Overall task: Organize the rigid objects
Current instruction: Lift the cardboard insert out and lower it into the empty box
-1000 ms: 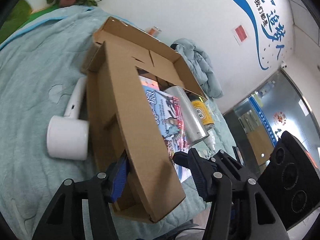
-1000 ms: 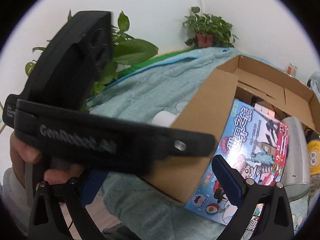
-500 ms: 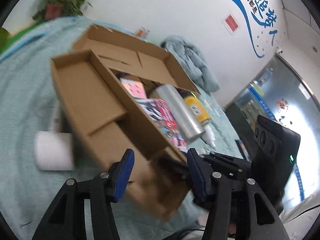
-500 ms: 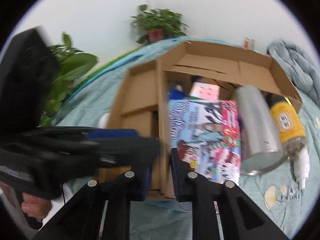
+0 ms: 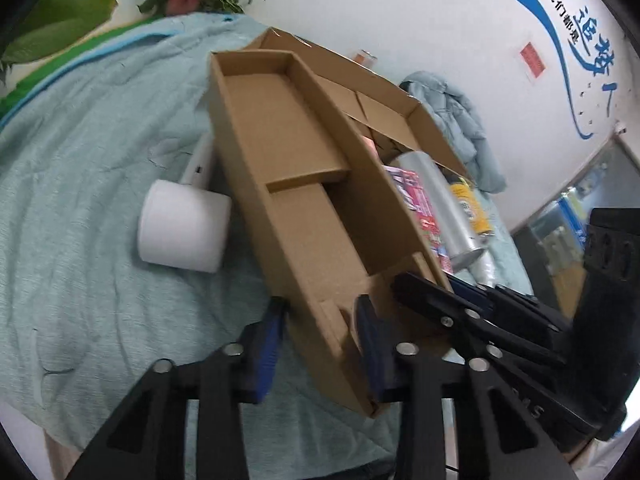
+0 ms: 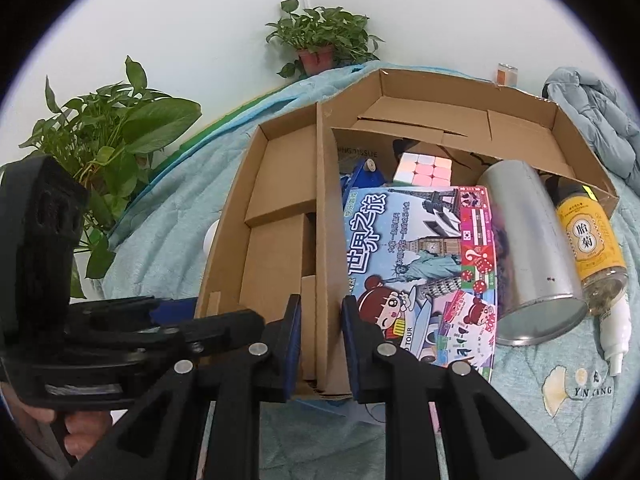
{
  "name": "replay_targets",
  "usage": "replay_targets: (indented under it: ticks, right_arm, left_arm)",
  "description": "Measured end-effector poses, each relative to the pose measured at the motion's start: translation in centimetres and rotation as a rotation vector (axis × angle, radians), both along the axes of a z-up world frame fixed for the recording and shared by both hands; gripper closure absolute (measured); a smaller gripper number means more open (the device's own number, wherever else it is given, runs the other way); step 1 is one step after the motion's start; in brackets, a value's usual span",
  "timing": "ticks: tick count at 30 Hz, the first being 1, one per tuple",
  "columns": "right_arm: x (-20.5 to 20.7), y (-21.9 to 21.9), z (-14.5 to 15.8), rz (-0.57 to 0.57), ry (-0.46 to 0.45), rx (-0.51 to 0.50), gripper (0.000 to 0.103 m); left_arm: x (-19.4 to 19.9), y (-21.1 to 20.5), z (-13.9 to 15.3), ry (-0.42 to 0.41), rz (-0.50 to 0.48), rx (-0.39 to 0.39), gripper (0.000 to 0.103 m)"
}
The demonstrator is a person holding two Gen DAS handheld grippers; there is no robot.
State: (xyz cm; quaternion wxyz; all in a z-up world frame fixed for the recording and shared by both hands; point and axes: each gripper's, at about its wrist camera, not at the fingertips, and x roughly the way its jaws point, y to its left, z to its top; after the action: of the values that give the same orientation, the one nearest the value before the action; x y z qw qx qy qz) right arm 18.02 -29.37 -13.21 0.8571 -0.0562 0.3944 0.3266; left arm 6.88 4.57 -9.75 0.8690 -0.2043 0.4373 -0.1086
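I have the cardboard box (image 6: 280, 216) by its near end on the quilted bedspread (image 5: 80, 160), close to the spread's near edge; my left gripper (image 5: 320, 336) straddles the outer side wall at the near corner, and my right gripper (image 6: 318, 340) straddles the inner wall that divides the empty tray from the packed half; both sets of jaws look closed on cardboard, though I cannot see the pads actually biting. The board game box (image 6: 420, 264), the silver can (image 6: 528, 248), the yellow jar (image 6: 588, 240) and the puzzle cube (image 6: 424, 168) lie in or spill out of the far half; a white roll (image 5: 182, 232) sits just beside the box's outer wall. To do this well, I judge that I should move both hands together and level; thin cardboard will buckle if one hand leads; I would keep the tray low so nothing slides, and mind the roll.
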Motion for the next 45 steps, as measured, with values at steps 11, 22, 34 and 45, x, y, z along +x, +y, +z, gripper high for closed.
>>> replay_targets:
  ticks: [11, 22, 34, 45]
  right_arm:
    - [0.7, 0.1, 4.9, -0.093, -0.136, 0.101, 0.085]
    - [9.4, 2.3, 18.8, -0.183, -0.402, 0.223, 0.085]
    - [20.2, 5.8, 16.9, -0.213, -0.200, 0.191, 0.085]
    - [27.5, 9.0, 2.3, -0.220, 0.168, 0.081, 0.085]
  left_arm:
    - [2.0, -0.3, 8.4, -0.214, -0.033, 0.142, 0.075]
    - [14.0, -0.4, 25.2, -0.503, -0.116, 0.290, 0.076]
    - [28.3, 3.0, 23.7, -0.321, -0.137, 0.260, 0.077]
    - [34.4, 4.2, 5.2, 0.006, -0.137, 0.255, 0.080]
